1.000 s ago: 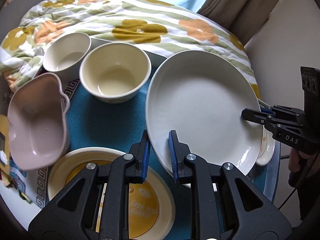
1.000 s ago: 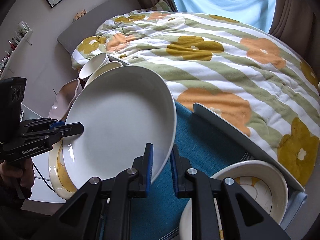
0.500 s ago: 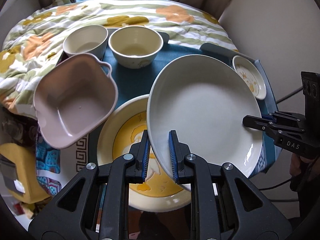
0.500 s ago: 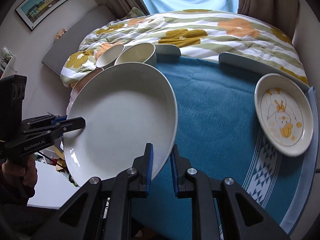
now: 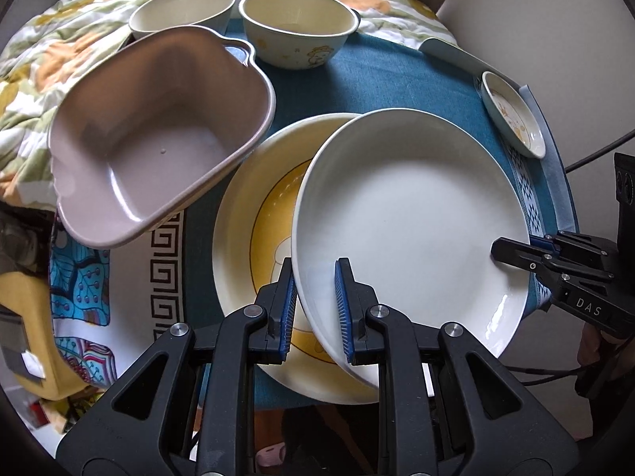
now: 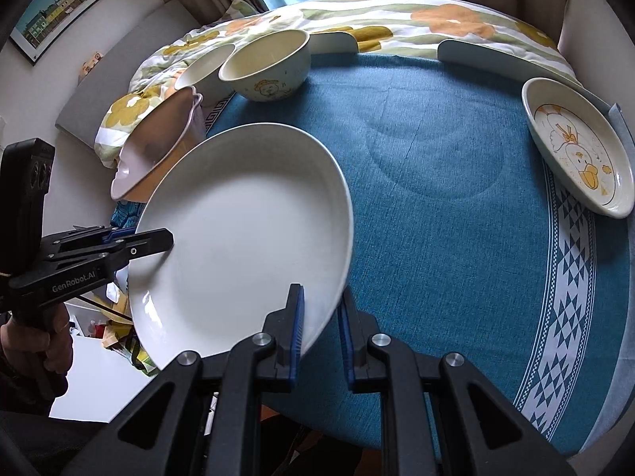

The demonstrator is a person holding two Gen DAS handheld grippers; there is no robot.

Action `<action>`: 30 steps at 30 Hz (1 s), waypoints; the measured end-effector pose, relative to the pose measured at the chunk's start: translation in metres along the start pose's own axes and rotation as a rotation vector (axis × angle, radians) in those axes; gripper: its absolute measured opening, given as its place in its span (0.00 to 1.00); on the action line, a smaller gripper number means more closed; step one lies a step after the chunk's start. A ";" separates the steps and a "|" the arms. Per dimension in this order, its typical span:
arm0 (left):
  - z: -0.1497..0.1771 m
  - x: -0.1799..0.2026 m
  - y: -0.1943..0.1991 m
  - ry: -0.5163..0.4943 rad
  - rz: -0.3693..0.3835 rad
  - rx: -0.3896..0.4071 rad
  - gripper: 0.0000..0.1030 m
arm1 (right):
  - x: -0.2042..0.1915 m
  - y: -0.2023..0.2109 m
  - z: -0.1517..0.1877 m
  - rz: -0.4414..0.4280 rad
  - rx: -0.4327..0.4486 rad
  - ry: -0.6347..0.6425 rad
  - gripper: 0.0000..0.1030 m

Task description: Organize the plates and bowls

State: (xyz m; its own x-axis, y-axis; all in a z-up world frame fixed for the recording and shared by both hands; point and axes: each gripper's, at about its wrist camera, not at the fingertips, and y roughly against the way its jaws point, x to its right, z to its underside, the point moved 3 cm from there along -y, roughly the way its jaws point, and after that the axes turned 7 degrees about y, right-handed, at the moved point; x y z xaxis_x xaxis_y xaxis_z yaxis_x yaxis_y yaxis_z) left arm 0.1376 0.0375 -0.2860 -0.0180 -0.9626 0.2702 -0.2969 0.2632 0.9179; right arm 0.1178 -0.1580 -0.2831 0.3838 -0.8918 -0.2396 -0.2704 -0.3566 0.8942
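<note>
left wrist view: left gripper [image 5: 315, 309] clamped on near rim of white plate [image 5: 412, 222], right gripper [image 5: 516, 256] pinching the opposite rim — plate held between both, tilted, hovering over yellow plate [image 5: 242, 214] on blue tablecloth [image 5: 381, 79]. right wrist view: same plate [image 6: 242, 230] gripped by right gripper [image 6: 321, 325] at its edge, left gripper [image 6: 158, 240] on far side.

likely step: stack white plate onto yellow one. to do well — level the plate first, centre over yellow plate, lower both sides together, release only once seated. uneven lowering risks rim clash or slip from thin pinch. watch pink dish [image 5: 158, 139], leaning just beside yellow plate's rim. two bowls [image 5: 297, 27] and small duck plate [image 6: 575, 146] well apart, no obstacle.
</note>
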 end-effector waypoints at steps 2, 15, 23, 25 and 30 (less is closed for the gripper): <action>0.000 -0.002 -0.003 0.004 -0.004 -0.002 0.16 | -0.001 -0.002 -0.001 0.000 0.004 -0.005 0.15; 0.000 0.007 -0.017 -0.055 -0.133 0.006 0.17 | -0.009 -0.005 -0.001 0.045 -0.005 0.032 0.15; 0.003 0.020 -0.019 -0.160 -0.266 0.044 0.17 | -0.011 -0.005 -0.003 0.056 -0.001 0.044 0.15; 0.004 0.023 -0.018 -0.187 -0.295 0.055 0.17 | -0.012 -0.006 -0.003 0.066 -0.003 0.052 0.15; 0.006 0.023 -0.018 -0.214 -0.330 0.063 0.17 | -0.017 -0.009 -0.006 0.098 -0.009 0.090 0.15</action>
State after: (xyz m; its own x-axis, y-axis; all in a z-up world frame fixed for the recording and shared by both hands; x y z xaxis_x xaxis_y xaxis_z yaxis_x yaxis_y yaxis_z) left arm 0.1368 0.0102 -0.2978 -0.1086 -0.9881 -0.1092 -0.3778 -0.0606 0.9239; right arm 0.1190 -0.1382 -0.2844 0.4340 -0.8934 -0.1162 -0.3027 -0.2661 0.9152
